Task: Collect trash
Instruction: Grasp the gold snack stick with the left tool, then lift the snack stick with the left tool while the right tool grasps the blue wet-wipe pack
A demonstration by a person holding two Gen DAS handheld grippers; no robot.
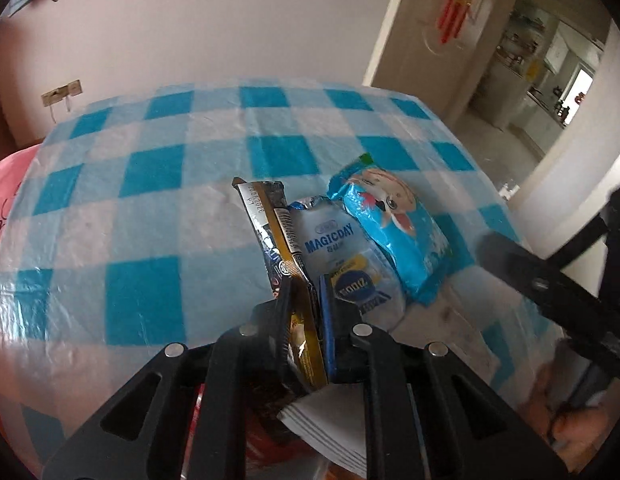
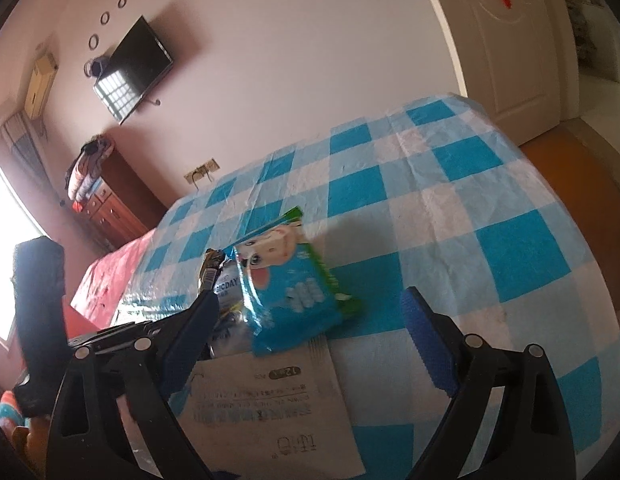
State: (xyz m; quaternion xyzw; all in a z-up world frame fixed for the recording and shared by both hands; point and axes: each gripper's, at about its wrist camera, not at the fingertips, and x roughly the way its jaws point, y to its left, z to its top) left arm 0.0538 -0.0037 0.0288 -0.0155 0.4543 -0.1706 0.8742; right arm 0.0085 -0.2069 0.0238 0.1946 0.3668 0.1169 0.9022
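My left gripper (image 1: 305,312) is shut on a gold and dark snack wrapper (image 1: 275,232) that stands up between its pads. Beside it on the blue checked tablecloth (image 1: 149,184) lie a clear MAGICDAY packet (image 1: 338,248) and a blue packet with a cartoon dog (image 1: 394,224). A white paper sachet (image 1: 330,420) lies under the left gripper. My right gripper (image 2: 310,336) is open, its fingers either side of the blue dog packet (image 2: 289,292) and above the white sachet (image 2: 265,412). The MAGICDAY packet (image 2: 229,292) and the gold wrapper (image 2: 211,268) show behind the left finger.
The right gripper's body (image 1: 550,280) shows at the right of the left wrist view. The table edge (image 2: 590,248) drops to an orange floor at right. A red cloth (image 2: 109,276), a wooden dresser (image 2: 109,204) and a wall TV (image 2: 129,68) stand beyond.
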